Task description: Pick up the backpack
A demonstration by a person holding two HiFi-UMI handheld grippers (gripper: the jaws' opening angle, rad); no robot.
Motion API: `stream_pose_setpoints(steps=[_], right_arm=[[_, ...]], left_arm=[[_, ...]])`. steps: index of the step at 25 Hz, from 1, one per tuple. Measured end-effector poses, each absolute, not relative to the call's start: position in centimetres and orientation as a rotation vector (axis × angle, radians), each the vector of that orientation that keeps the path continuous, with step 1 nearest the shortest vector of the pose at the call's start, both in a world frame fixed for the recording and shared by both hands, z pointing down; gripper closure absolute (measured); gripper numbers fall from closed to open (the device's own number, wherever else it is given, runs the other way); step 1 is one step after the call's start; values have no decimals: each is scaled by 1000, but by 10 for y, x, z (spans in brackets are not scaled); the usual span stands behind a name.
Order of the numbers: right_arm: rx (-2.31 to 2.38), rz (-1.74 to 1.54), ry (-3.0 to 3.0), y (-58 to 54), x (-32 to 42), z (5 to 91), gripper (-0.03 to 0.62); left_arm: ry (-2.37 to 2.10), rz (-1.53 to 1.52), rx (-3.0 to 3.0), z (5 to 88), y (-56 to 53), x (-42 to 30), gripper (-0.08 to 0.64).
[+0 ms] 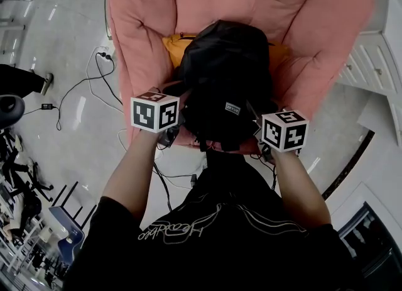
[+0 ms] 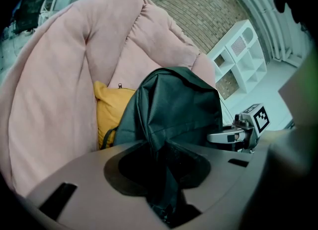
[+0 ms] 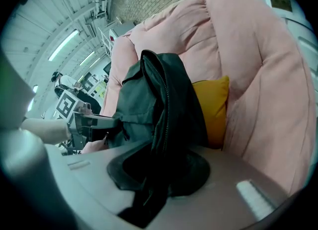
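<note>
Head view: soft, even indoor light. Pale floor (image 1: 63, 38) at upper left carries streaky glare. The black backpack (image 1: 226, 76) swallows detail, folds barely readable. Pink armchair (image 1: 144, 26) is cleanly exposed, with shallow shadows in its creases. Frame edges bend slightly.

Left gripper view: strong fisheye, black vignette in the corners. Right edge is a blurred greenish smear. Near foreground is out of focus. White shelf unit (image 2: 238, 60) at right is bright, almost washed out.

Right gripper view: same curvature. Ceiling tube lights (image 3: 64, 44) at upper left are the visible light source. Left edge is blurred and dim.
</note>
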State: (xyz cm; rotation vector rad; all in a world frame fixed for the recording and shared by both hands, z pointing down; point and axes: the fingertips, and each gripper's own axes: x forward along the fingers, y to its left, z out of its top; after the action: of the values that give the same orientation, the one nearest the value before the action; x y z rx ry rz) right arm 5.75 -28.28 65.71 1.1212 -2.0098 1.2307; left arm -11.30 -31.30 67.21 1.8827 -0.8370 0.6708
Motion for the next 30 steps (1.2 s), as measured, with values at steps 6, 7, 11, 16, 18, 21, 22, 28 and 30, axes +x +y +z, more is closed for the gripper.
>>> stream_pose_setpoints(steps=[6, 7, 11, 16, 18, 21, 22, 28, 30], right_arm=[[1120, 1243, -2024, -277, 56, 652, 526], [1120, 1244, -2028, -275, 56, 650, 528], [1124, 1240, -2046, -268, 54, 642, 532], [1125, 1212, -2075, -253, 51, 628, 534], [1124, 1206, -2084, -246, 51, 624, 534], [1123, 1190, -2099, -237, 50, 616, 535], [1122, 1180, -2104, -234, 49, 613, 535], [1110, 1122, -2149, -215, 46, 589, 537], [1107, 1098, -2171, -209, 44, 579, 538]], left_arm=[[-860, 643, 1875, 663, -304, -113, 476], [-865, 639, 1875, 661, -302, -113, 477], [-876, 627, 1878, 650, -292, -114, 483], [-895, 624, 1891, 633, -274, -117, 491], [-904, 616, 1891, 628, -266, -118, 492], [-917, 610, 1898, 619, -255, -119, 492], [-923, 607, 1901, 616, -251, -121, 493], [-956, 574, 1908, 591, -225, -125, 495], [-971, 562, 1921, 580, -217, -127, 495]])
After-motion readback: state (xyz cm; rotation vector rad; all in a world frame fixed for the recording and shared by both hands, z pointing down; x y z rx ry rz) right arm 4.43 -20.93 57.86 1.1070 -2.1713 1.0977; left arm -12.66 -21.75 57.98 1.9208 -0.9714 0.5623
